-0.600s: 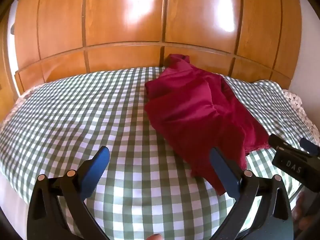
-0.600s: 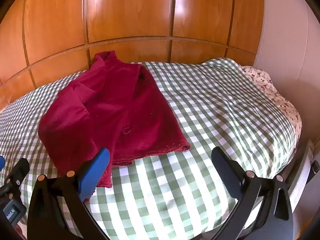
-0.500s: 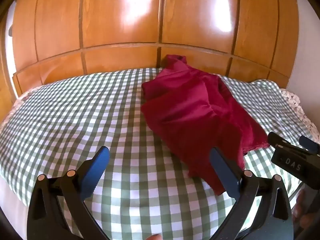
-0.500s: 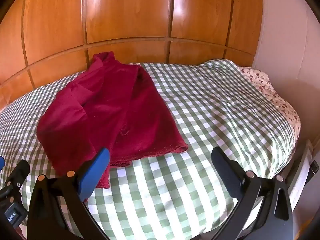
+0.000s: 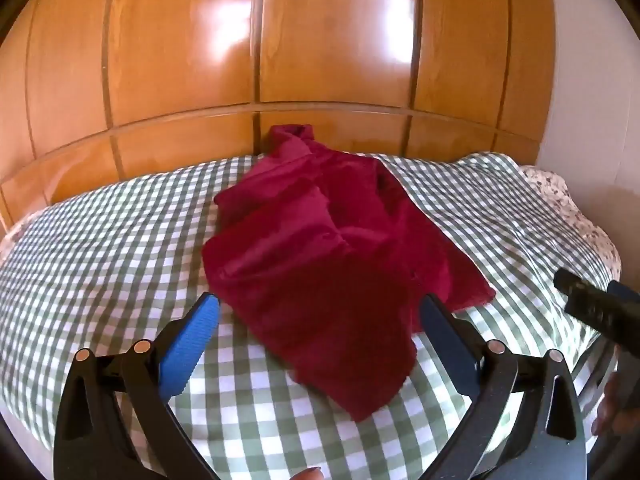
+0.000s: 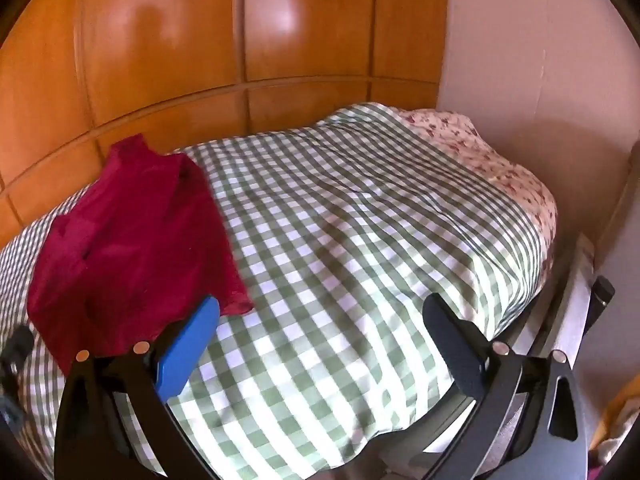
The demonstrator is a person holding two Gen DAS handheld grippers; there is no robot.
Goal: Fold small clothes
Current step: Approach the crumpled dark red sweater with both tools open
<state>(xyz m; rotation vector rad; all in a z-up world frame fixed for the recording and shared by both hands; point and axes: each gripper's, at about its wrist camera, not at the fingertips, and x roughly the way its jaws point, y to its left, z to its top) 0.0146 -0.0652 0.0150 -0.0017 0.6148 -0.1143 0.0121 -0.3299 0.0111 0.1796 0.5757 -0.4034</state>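
Observation:
A dark red garment lies loosely spread and partly folded over itself on the green-and-white checked bed cover. Its collar end rests against the wooden headboard. My left gripper is open and empty, held above the garment's near hem. My right gripper is open and empty over bare cover to the right of the garment, its left finger close to the hem corner. The right gripper's body also shows at the right edge of the left wrist view.
A glossy wooden headboard rises behind the bed. A pale wall stands on the right. A floral sheet shows at the bed's far right corner. The bed's right edge drops off near my right gripper.
Both grippers have swung to the right. The garment now sits centred between the left fingers and far left in the right wrist view. Both stay open.

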